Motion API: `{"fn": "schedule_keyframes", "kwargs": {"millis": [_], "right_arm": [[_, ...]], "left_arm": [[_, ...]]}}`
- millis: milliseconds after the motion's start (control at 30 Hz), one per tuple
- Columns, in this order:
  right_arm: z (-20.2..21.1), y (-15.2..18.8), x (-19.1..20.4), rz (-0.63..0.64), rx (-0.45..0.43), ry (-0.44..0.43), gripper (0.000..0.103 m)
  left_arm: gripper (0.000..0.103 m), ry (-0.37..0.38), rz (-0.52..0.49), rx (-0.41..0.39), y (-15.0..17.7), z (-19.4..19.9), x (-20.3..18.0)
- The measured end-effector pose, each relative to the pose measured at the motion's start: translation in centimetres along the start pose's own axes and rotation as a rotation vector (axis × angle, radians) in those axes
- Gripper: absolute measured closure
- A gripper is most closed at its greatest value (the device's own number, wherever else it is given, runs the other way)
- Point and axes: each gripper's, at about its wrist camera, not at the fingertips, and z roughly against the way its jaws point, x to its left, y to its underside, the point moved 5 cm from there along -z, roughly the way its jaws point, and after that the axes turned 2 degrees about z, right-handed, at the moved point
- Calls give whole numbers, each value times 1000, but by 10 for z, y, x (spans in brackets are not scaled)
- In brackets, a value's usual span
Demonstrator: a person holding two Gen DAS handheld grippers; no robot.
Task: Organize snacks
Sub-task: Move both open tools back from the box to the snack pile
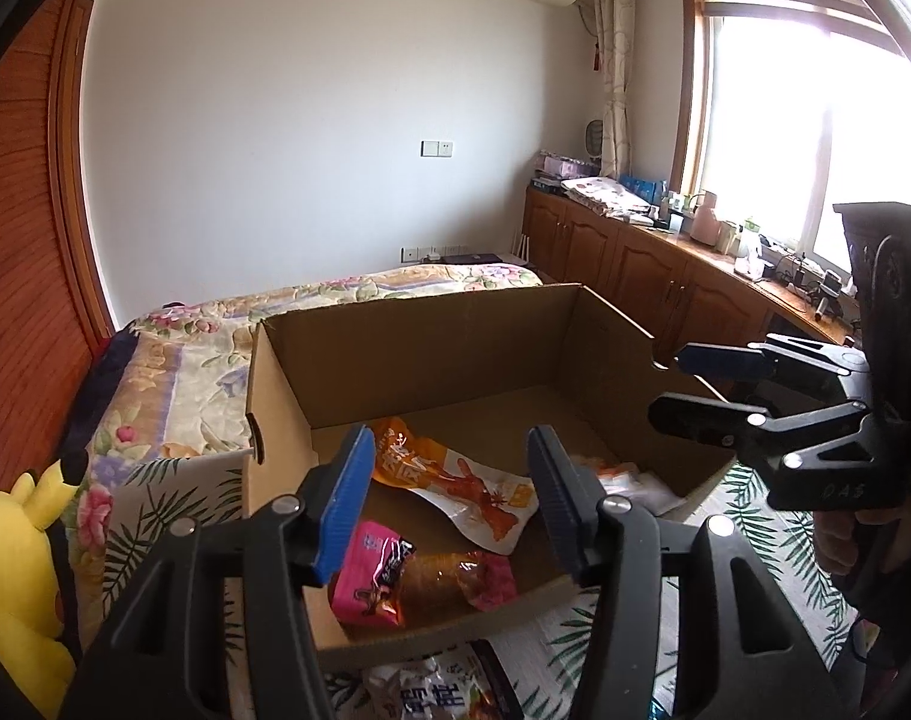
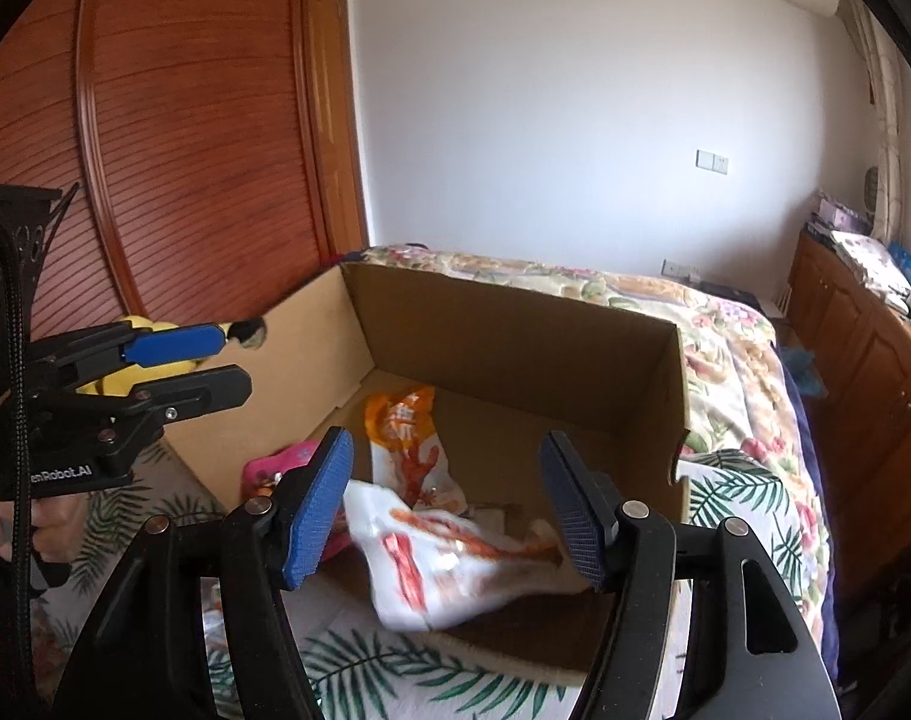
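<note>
Both grippers wide, empty, over cardboard box [image 1: 431, 348]; pink snack pack [image 1: 374, 570] clear from left wrist, white bag [image 2: 449, 558] from right.

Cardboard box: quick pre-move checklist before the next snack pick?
1. Left gripper empty, fingers apart: ok.
2. Right gripper empty, fingers apart: ok.
3. Cardboard box open on top, both grippers over it: ok.
4. Already in the box: orange packet, pink packet, white packet: ok. The white packet looks blurred, so whether it has settled: cannot tell.
5. Next target: a snack packet lies outside the box on the leaf-print cloth, partly hidden by the left gripper: not ok for a clean view.
6. Other loose snacks outside the box: cannot tell.
</note>
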Motion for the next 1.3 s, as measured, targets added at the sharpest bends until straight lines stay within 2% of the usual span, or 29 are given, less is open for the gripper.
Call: {"fn": "schedule_keyframes", "kwargs": {"millis": [233,567,1000,1300], "right_arm": [[37,4,7,-11,-27,-3,36],[65,42,22,-23,-14,-17,36],[57,126,40,-79,100,-15,36],[50,157,52,-104,144,-24,36]], "left_arm": [[46,-2,-13,-15,7,30,-13],[42,-7,-6,13,43,59,-23],[42,-15,55,107,110,60,-22],[42,-16,97,186,154,54,-20]]}}
